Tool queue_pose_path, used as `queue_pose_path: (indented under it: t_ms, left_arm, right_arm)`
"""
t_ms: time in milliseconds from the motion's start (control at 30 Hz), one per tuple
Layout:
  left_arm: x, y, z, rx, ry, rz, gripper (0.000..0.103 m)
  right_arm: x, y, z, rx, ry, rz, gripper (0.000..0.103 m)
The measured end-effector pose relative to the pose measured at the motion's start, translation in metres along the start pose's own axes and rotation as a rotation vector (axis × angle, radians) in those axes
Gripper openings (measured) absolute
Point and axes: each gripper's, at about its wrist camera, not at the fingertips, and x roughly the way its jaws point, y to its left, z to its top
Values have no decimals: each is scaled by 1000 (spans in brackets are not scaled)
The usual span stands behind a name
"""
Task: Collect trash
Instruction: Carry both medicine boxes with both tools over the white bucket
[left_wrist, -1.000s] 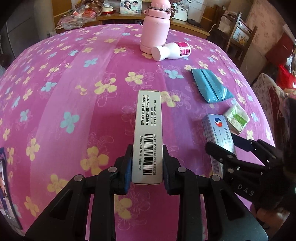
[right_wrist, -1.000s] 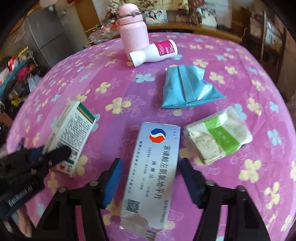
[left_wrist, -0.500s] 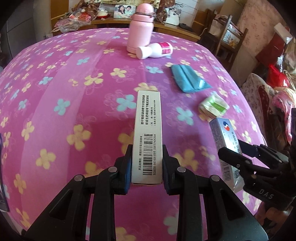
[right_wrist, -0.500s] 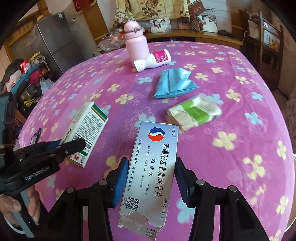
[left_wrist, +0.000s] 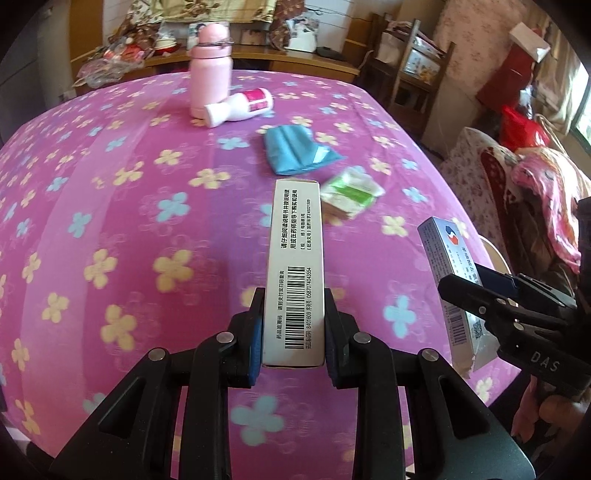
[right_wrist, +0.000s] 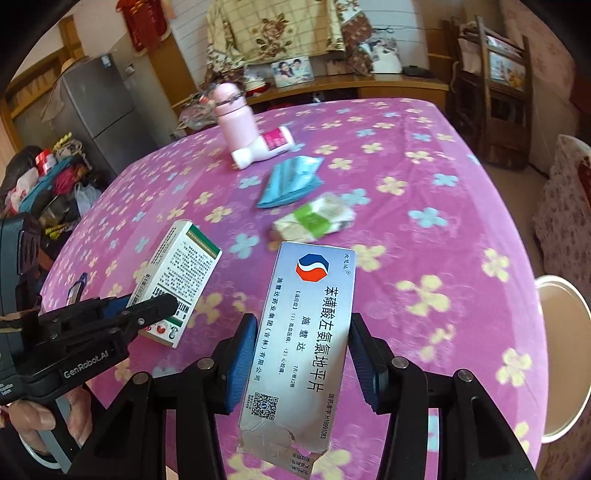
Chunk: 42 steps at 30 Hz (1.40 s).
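My left gripper (left_wrist: 294, 314) is shut on a white medicine box with a barcode (left_wrist: 295, 266), held above the table; the right wrist view shows this box (right_wrist: 181, 273) with green trim in that gripper (right_wrist: 147, 314). A silver-blue medicine box (right_wrist: 306, 339) with a torn near end is clamped in my right gripper (right_wrist: 303, 350); from the left wrist it appears at the right edge (left_wrist: 448, 284). On the cloth lie a blue packet (left_wrist: 295, 153), a green-and-white wrapper (left_wrist: 351, 194) and a white bottle with a pink label (left_wrist: 240, 107).
A pink flask (left_wrist: 210, 81) stands at the table's far side. The table (right_wrist: 424, 177) wears a magenta flowered cloth. A white round bin rim (right_wrist: 565, 354) sits off the table's right edge. Chairs, a sofa and a cluttered sideboard surround it.
Both grippers have pulled back and risen from the table with their boxes; the items on the cloth now look farther away. The white bin rim has come into the right wrist view.
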Motion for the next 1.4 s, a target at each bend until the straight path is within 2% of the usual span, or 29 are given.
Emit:
queue_pose_path:
  t_ms: [233,933,1400]
  left_arm:
    - [8,-27,2,24,17,-50,25]
    - [31,-143,13,203,41,-121,25]
    - [52,-207,12,287,72,-173,25]
  right_arm:
    - [-15,-31,-10,55,-13,-31,48]
    - [-62,-129,-33,226,-71,-103,48]
    - [-85,-189,-51,323,-84,-168,48]
